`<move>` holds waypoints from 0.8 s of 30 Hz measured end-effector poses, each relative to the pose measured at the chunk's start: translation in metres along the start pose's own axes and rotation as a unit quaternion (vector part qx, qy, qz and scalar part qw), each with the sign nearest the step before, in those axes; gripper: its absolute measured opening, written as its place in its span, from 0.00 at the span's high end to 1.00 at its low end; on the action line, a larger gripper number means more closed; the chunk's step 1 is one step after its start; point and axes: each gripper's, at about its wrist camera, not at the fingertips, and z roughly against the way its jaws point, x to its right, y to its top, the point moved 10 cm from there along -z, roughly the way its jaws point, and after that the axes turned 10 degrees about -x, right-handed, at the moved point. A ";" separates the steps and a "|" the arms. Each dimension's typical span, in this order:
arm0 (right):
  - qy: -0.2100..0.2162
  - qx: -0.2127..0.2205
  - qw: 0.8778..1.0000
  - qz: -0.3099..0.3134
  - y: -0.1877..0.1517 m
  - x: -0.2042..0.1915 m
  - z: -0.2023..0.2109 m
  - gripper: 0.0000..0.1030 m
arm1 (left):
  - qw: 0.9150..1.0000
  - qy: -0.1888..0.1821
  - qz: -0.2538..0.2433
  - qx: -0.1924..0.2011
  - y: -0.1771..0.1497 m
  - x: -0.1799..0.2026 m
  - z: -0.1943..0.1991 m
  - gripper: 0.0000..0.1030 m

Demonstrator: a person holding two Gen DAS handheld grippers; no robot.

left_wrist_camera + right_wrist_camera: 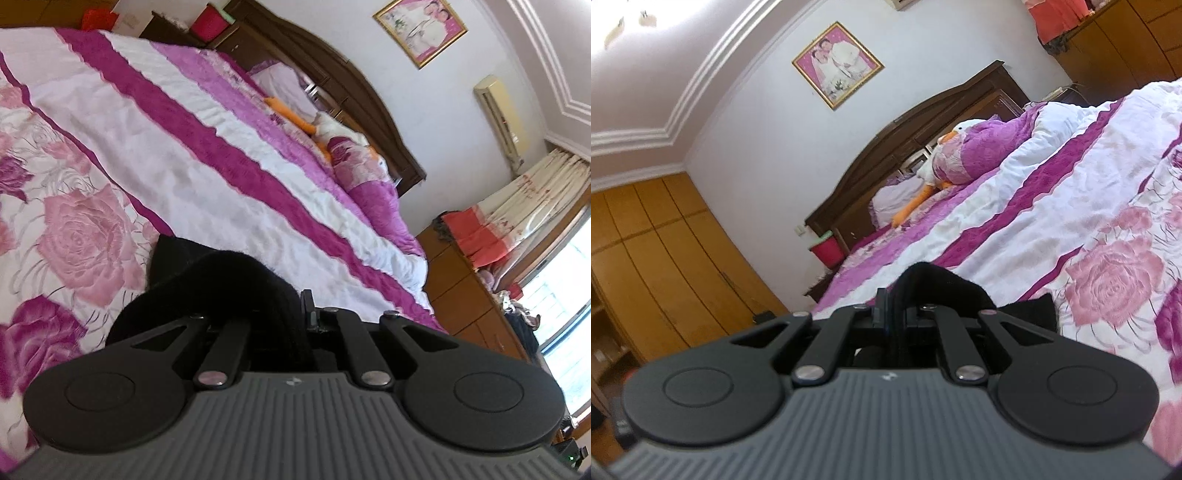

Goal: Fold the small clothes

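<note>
Bedspread [155, 122] beneath; black garment [229, 280] hides both tongs' tips.

You've got a black knit garment [221, 280] on a white bedspread [122, 122] with magenta stripes and pink and purple rose print. Your grippers' linkages are black, bodies ribbed grey. Headboard [923, 122] dark brown, wardrobe [665, 251] orange-brown, picture frame [837, 64] gold round pink, goose plush [960, 129] white with orange beak.
</note>
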 end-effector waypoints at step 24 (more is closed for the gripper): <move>-0.129 -0.103 0.986 0.013 -0.054 0.082 -0.098 0.92 | 0.991 0.096 -0.062 -0.072 -0.010 -0.057 -0.103 0.92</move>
